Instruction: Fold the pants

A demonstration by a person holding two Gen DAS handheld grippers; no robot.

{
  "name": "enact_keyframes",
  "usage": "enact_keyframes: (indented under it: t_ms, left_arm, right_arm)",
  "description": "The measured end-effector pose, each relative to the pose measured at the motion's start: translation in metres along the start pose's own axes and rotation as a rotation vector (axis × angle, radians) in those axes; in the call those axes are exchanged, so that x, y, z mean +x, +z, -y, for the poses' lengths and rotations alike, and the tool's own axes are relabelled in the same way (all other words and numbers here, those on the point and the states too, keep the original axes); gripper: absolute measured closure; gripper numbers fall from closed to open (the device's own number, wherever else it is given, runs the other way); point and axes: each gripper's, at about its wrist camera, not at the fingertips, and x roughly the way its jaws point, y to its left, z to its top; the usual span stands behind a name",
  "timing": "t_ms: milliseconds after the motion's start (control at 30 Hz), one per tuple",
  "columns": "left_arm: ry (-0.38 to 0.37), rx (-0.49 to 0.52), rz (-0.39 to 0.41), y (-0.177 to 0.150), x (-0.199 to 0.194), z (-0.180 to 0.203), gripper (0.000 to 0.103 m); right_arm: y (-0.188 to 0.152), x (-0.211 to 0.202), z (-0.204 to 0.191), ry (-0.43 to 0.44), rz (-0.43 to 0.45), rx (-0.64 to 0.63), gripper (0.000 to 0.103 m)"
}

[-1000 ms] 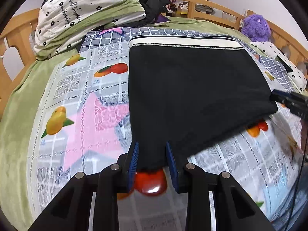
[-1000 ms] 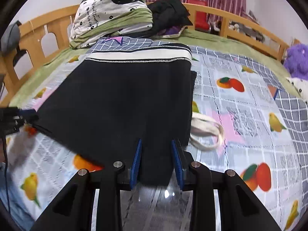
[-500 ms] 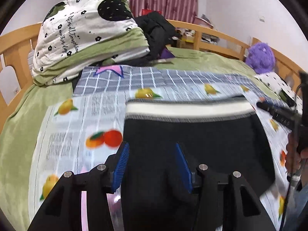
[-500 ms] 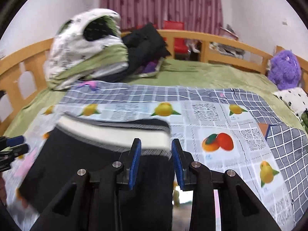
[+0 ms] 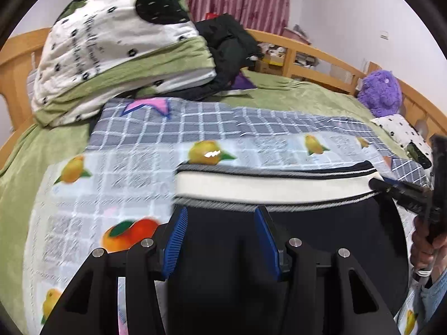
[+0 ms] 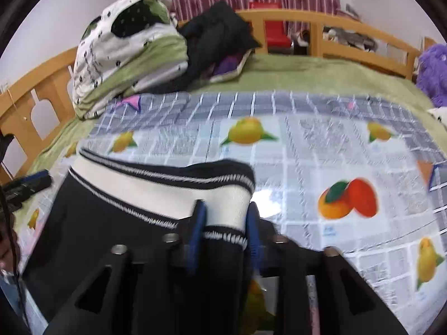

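The right tongs [image 6: 225, 224] pinch the pants [image 6: 120, 223] at the white waistband's three-o'clock end, seemingly to steer the fold, while the left tongs [image 5: 220, 234] gape wide over dark cloth, gripping nothing.

Fruit-print sheet [image 5: 251, 145], folded quilt [image 5: 117, 55], purple plush [image 5: 381, 89], wooden rail [image 6: 335, 25].

My view of the pants [image 5: 293, 251] is cut off at the bottom edge, behind the left gripper [image 5: 220, 237]. The right gripper [image 6: 225, 229] is blurred; I can't tell whether its pads [image 6: 197, 226] pinch the waistband [image 6: 167, 192].
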Motion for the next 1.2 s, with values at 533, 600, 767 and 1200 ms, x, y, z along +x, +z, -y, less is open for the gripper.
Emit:
enact_keyframes:
  t_ms: [533,600,767,1200]
  left_arm:
    - [-0.060,0.053,-0.234,-0.025,0.024,-0.005,0.052]
    - [-0.067,0.094,-0.255,-0.055,0.002,-0.005,0.052]
    - [-0.093,0.138,-0.201,-0.107,-0.061,-0.011,0.052]
    - [-0.038,-0.038,-0.215,-0.173,-0.106,-0.008,0.051]
  right_arm:
    - [-0.009,0.000,-0.050,-0.077,-0.042,-0.173,0.081]
    - [-0.028,-0.014,-0.055,-0.054,-0.064,-0.192,0.079]
    - [-0.082,-0.057,-0.065,-0.096,-0.058,-0.269,0.078]
    - [-0.159,-0.097,-0.049,-0.086,-0.137,-0.069,0.078]
